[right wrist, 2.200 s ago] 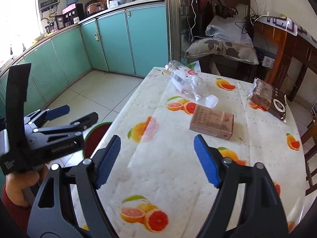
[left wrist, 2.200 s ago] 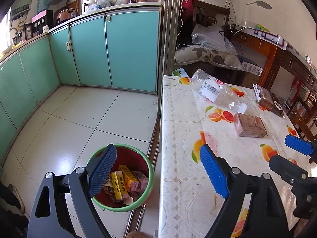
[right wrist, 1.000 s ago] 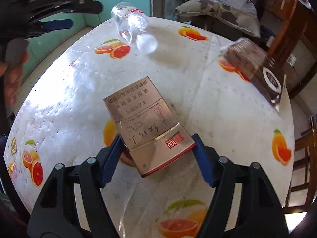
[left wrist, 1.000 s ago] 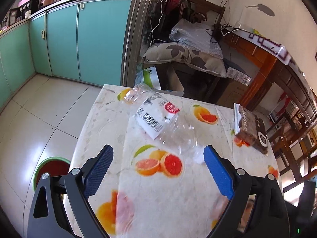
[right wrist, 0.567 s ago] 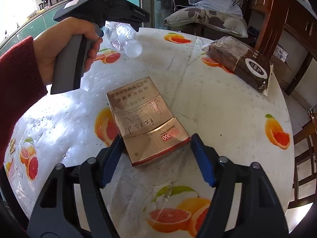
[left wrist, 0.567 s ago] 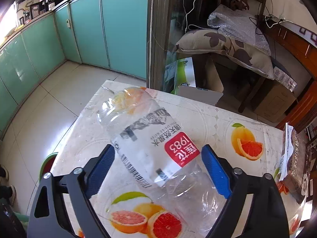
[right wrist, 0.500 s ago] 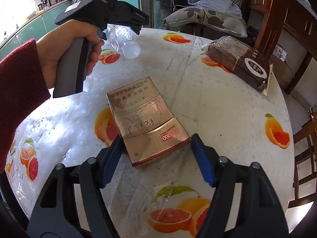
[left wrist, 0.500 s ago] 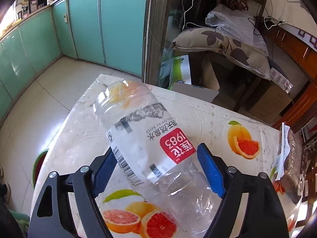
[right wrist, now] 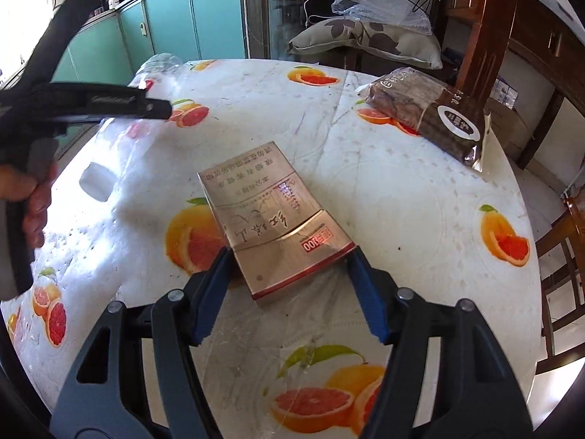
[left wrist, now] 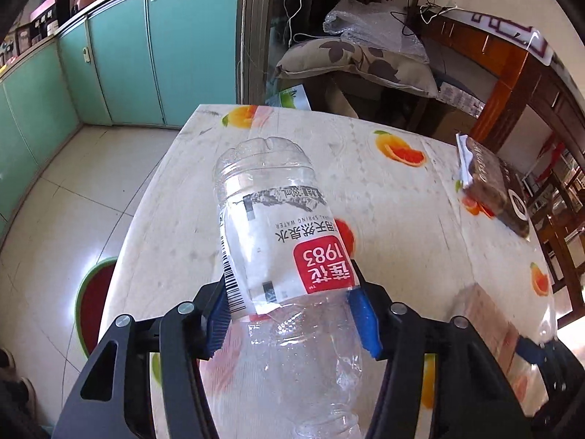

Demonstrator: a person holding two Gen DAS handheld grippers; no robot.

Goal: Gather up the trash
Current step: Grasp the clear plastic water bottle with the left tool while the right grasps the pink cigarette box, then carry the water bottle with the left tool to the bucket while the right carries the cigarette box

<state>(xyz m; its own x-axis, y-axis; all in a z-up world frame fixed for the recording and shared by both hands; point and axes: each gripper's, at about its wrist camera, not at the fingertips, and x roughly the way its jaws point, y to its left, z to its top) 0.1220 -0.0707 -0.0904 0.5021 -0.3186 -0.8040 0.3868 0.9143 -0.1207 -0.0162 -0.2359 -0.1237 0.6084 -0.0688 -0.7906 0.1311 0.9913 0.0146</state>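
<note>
On the fruit-print table (right wrist: pixel 402 190), the left gripper (left wrist: pixel 292 323) had just been closing and its blue pads pressed either side of the clear plastic bottle (left wrist: pixel 278 241). The bottle's long axis ran away from the camera, base toward the far table edge, neck end near the gripper. The right gripper (right wrist: pixel 289 292) had narrowed a little around the near end of the gold carton (right wrist: pixel 270 219), which lay flat with its long axis angled away to the left; whether the pads were gripping it could not be told. A dark wrapped packet (right wrist: pixel 427 113) lay near the far right edge, well apart. The red bin (left wrist: pixel 93 300) stood on the floor just beside the table's left edge, with open tiles beyond.
</note>
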